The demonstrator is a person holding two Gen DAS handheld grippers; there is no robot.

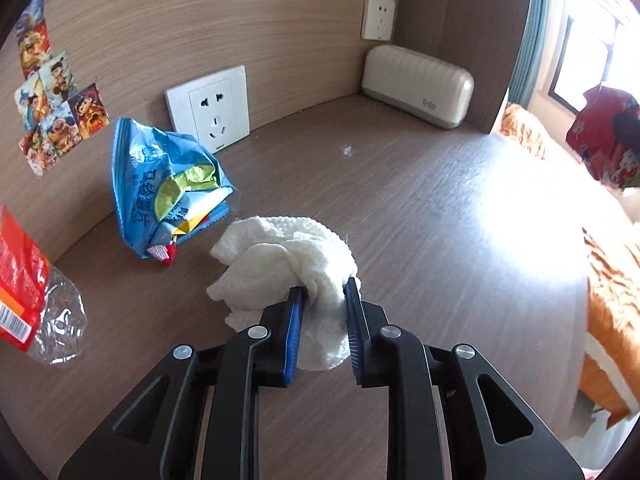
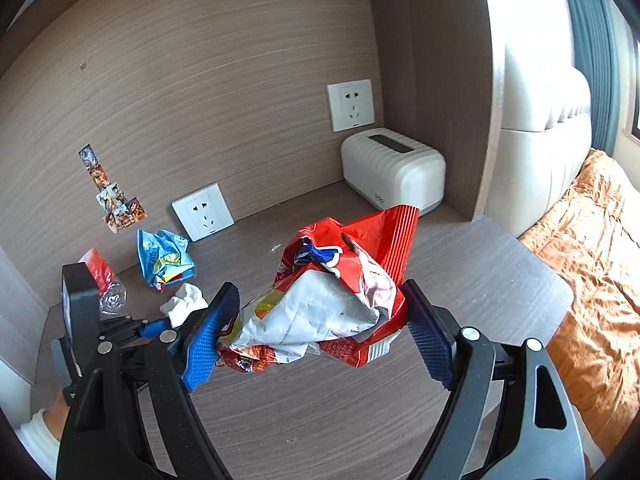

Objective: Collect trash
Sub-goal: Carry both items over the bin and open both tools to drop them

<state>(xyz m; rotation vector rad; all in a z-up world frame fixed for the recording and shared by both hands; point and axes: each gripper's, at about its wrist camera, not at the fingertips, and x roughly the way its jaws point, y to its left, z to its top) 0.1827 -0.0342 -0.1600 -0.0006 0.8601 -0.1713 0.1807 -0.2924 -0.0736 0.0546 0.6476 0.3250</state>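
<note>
My left gripper [image 1: 326, 292], tilted downward, pinches the white tissue [image 1: 288, 264] tight on the desk [image 1: 440, 220]. My right gripper [image 2: 320, 316], spread wide, grips the red wrapper [image 2: 340, 280] crosswise.

The blue snack bag [image 1: 168, 188] bore large white Chinese characters, seen sideways and crumpled, too distorted to read reliably. The beige tissue box [image 1: 418, 86] carried a small embossed mark, about three letters, unclear. The bottle's red label [image 1: 18, 276] showed a barcode.

crumpled white tissue [image 1: 288, 256], blue wrapper [image 1: 168, 188], red bag [image 2: 340, 280], clear bottle [image 1: 36, 280].
</note>
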